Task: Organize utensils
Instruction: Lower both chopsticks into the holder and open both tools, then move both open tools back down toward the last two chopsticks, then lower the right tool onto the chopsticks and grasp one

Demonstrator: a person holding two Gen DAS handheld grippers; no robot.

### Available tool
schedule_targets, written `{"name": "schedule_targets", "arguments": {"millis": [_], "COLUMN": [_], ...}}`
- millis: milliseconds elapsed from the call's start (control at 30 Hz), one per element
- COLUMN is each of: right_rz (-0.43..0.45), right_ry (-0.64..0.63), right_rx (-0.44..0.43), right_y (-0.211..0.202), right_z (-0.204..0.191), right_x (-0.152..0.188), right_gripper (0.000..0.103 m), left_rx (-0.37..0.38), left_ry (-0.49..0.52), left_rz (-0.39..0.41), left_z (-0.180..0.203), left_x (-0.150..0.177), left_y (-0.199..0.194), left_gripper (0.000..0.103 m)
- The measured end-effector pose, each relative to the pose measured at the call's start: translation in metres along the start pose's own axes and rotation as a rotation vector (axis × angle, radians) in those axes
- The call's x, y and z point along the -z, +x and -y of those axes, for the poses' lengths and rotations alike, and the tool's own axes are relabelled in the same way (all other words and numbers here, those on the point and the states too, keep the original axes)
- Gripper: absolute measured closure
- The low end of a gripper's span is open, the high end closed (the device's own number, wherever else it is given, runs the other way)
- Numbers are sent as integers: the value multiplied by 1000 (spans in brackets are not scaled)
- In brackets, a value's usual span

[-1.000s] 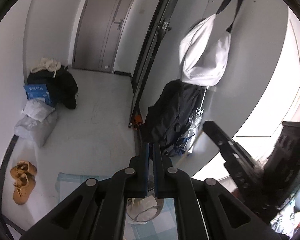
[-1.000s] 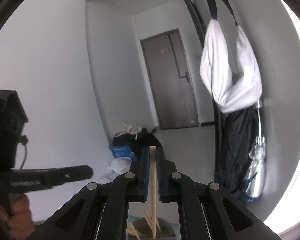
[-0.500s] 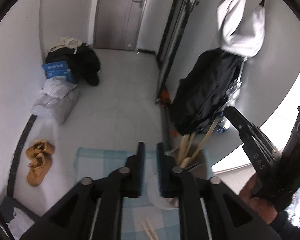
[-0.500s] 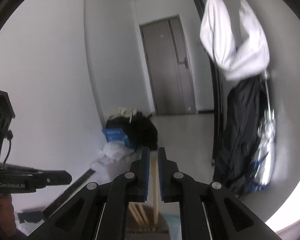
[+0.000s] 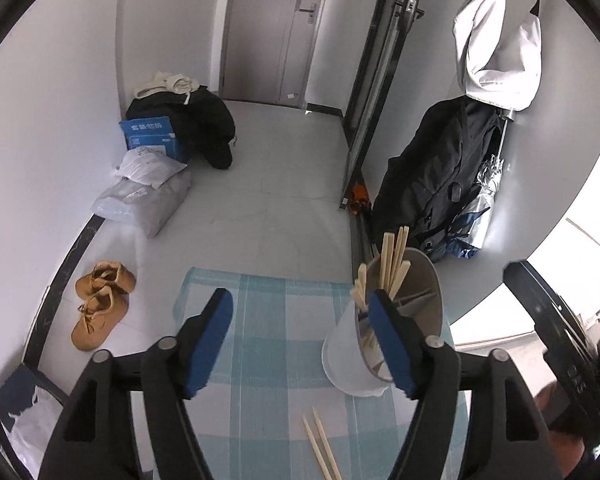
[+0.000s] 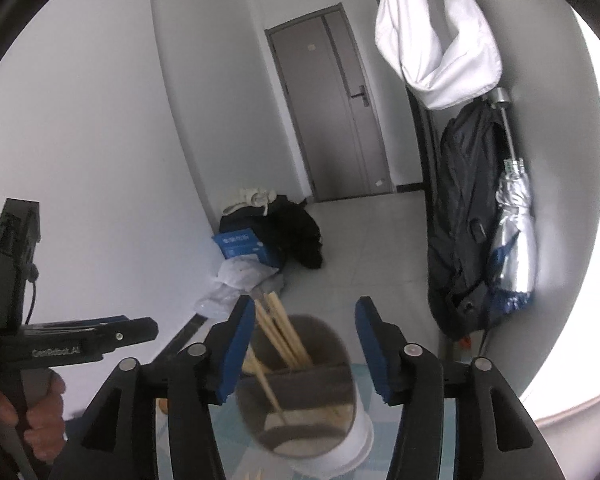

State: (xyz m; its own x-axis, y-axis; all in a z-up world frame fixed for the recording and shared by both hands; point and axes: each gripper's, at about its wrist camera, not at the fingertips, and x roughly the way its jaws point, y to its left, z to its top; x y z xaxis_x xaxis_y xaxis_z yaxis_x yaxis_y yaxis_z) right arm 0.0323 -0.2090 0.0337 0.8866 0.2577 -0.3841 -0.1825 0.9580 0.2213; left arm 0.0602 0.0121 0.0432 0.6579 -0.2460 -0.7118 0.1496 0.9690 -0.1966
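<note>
Right hand-held gripper (image 6: 304,348) jaws apart (empty), left hand-held gripper (image 5: 300,342) likewise, chopsticks (image 6: 280,330) seemingly upright, leaning left in holder (image 6: 340,432)

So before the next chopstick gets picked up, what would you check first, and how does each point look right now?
1. Left gripper jaws open and holding nothing: ok.
2. Right gripper jaws open and holding nothing: ok.
3. Loose pale wooden chopsticks lying on the blue-and-white checked cloth, in sight of the left gripper: ok.
4. White cylindrical utensil holder standing upright: ok.
5. Room in the holder for more: the wooden chopsticks already standing inside lean to one side and leave open space: ok.
6. Other loose utensils elsewhere on the cloth: cannot tell, since the gripper bodies hide its near part.
</note>
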Motion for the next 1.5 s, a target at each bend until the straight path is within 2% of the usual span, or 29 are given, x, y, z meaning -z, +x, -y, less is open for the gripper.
{"name": "schedule_targets", "arguments": {"millis": [67, 200, 300, 500, 833, 900, 1133, 1267, 1400, 1500], "right_rz": [1, 1, -5, -33, -71, -89, -192, -272, -385, -465], "right_ry": [-3, -17, -16, -8, 7, 10, 18, 17, 11, -25], "right_rx": [8, 7, 14, 17, 15, 19, 11, 39, 44, 41], "right_y": [-10, -28, -37, -51, -57, -56, -44, -29, -7, 13], "right_z": [-5, -14, -19, -27, -30, -29, -26, -21, -18, -22], "right_x": [3, 12, 20, 41, 81, 90, 116, 127, 141, 149], "right_gripper": [38, 35, 31, 31, 31, 31, 31, 31, 31, 33], "left_rx": [-13, -26, -33, -42, -16, -37, -113, -90, -117, -80], "left_ry": [-4, -2, -2, -2, -45, -38, -45, -69, -57, -109], "left_rz": [-1, 21, 30, 49, -13, -14, -58, -90, -90, -121], "left_z": [0, 1, 1, -1, -13, -14, -23, -34, -43, -53], "left_x": [4, 14, 23, 42, 83, 92, 115, 123, 127, 125], "left_y": [-5, -16, -21, -32, -32, -27, 11, 31, 41, 43], "left_gripper": [32, 30, 23, 22, 22, 22, 22, 22, 22, 22]}}
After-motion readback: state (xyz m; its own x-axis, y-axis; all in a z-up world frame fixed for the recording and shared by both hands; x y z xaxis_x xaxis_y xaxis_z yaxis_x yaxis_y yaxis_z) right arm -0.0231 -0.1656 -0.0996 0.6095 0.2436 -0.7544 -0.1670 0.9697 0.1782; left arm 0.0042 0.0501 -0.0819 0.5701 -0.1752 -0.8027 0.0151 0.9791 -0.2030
